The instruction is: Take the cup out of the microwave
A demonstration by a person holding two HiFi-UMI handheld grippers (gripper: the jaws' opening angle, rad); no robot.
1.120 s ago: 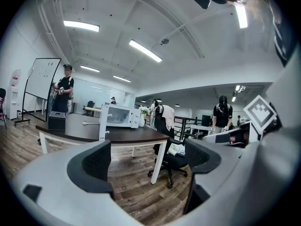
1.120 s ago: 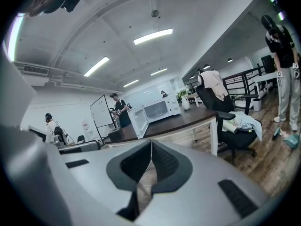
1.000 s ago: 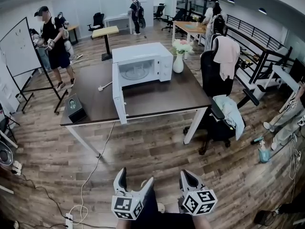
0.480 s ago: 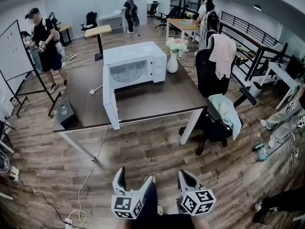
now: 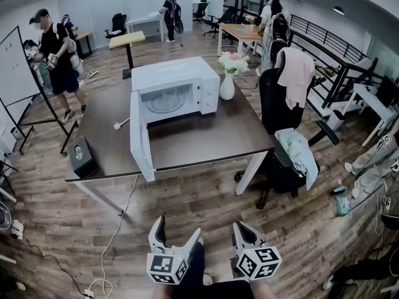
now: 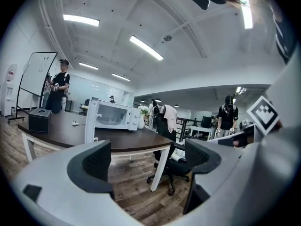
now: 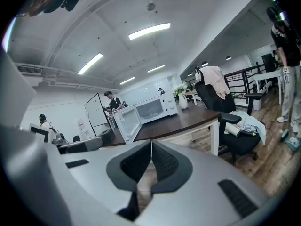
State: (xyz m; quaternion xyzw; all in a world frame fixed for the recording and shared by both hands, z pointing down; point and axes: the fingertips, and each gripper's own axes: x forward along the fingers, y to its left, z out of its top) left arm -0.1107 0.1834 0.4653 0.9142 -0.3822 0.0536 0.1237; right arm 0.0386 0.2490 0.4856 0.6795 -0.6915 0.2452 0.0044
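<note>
A white microwave (image 5: 177, 86) stands on a dark brown table (image 5: 206, 132) a few steps ahead of me. Its door (image 5: 140, 143) hangs wide open toward the table's front left. Inside I see only the glass turntable (image 5: 165, 101); I cannot make out a cup from here. My left gripper (image 5: 179, 229) is held low over the wooden floor, open and empty. My right gripper (image 5: 242, 228) is beside it, shut on nothing. The microwave (image 6: 110, 116) is small and distant in the left gripper view, beyond the open left gripper (image 6: 148, 159). The right gripper view shows the microwave (image 7: 150, 109) past the shut right gripper (image 7: 151, 161).
A white vase of flowers (image 5: 229, 80) stands right of the microwave. A black box (image 5: 81, 156) sits on the table's left corner. A black office chair (image 5: 283, 111) draped with clothes stands at the table's right. A whiteboard (image 5: 15, 61) and several people are farther back.
The table and microwave have drifted left in the head view and come slightly nearer. Both grippers keep their place at the bottom of the view, in the same states.
</note>
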